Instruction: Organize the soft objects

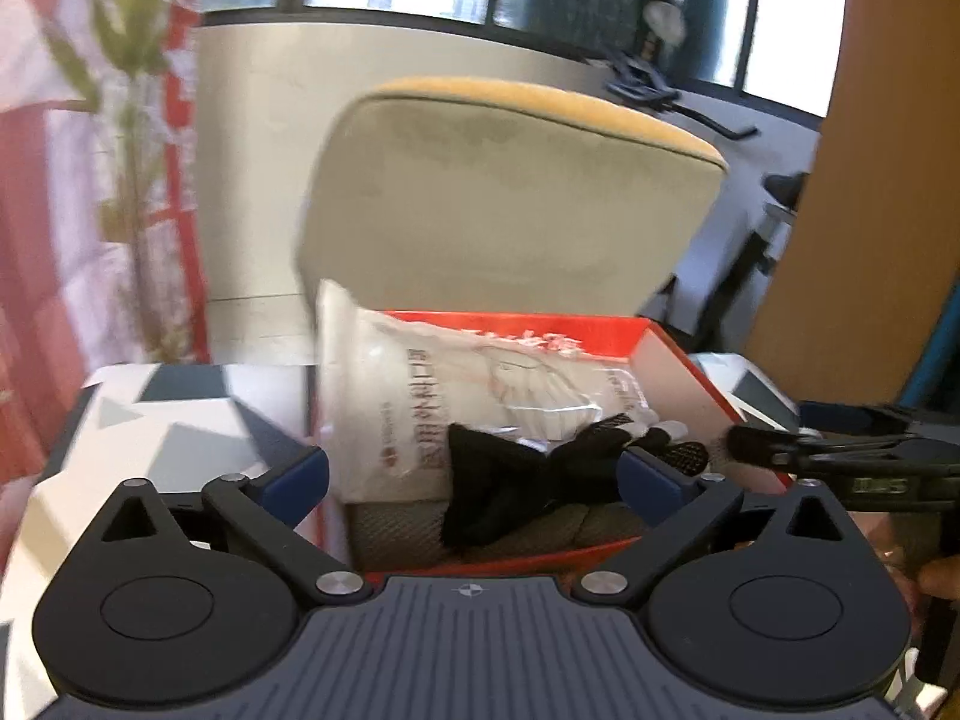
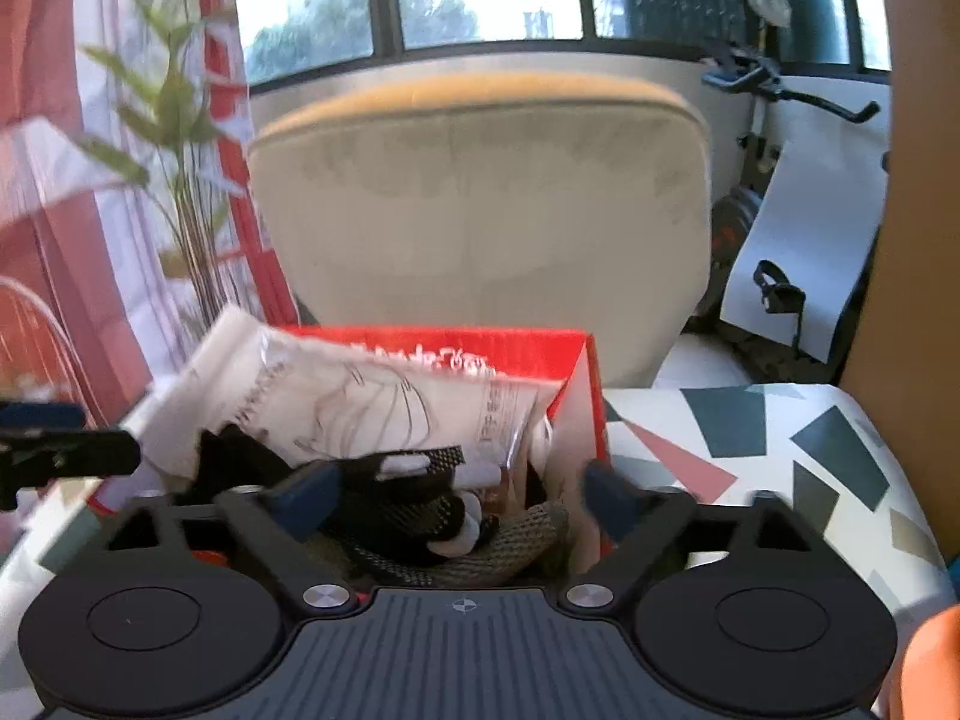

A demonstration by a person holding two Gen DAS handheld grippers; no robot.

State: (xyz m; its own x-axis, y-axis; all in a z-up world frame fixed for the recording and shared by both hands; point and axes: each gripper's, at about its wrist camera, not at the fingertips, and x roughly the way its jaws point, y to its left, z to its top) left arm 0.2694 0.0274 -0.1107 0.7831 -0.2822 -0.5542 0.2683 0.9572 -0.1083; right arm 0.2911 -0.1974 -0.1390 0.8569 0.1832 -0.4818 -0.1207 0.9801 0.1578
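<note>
One red open-topped cardboard box (image 1: 672, 360) sits in the centre of both views on a tabletop (image 2: 750, 450) covered in white cloth with grey and pink geometric shapes. Inside it lie the soft things: one white plastic packet printed with text and a line drawing (image 1: 420, 384), leaning over the box's left wall toward the upper left; one black fabric glove with white fingertips (image 2: 420, 492) across the middle; and one grey-green woven cloth (image 1: 408, 528) beneath them at the bottom.

The left gripper (image 1: 474, 474) has its two blue-tipped fingers spread wide at the bottom of its frame, either side of the packet and glove, gripping nothing. The right gripper (image 2: 462, 498) likewise stands wide apart over the glove, clamped on nothing.

One beige upholstered chair back (image 2: 480, 210) rises behind the box.
</note>
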